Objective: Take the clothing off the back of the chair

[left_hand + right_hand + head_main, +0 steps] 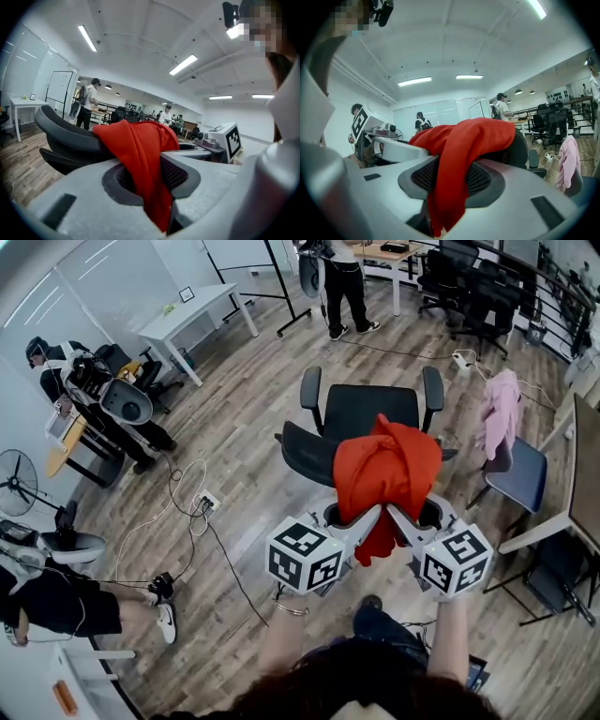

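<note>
A red piece of clothing (386,474) is draped over the back of a black office chair (361,413) in front of me. In the head view both grippers meet at its lower edge: my left gripper (372,514) from the left, my right gripper (394,514) from the right. In the left gripper view the red cloth (140,150) hangs down between the jaws of the left gripper (154,187), which press on it. In the right gripper view the red cloth (464,145) is likewise pinched in the right gripper (450,183). The chair's backrest is mostly hidden under the cloth.
A pink garment (500,413) hangs on a blue chair (520,474) to the right. A power strip with cables (206,502) lies on the wooden floor at left. A white table (187,315), a fan (14,484) and several people stand around.
</note>
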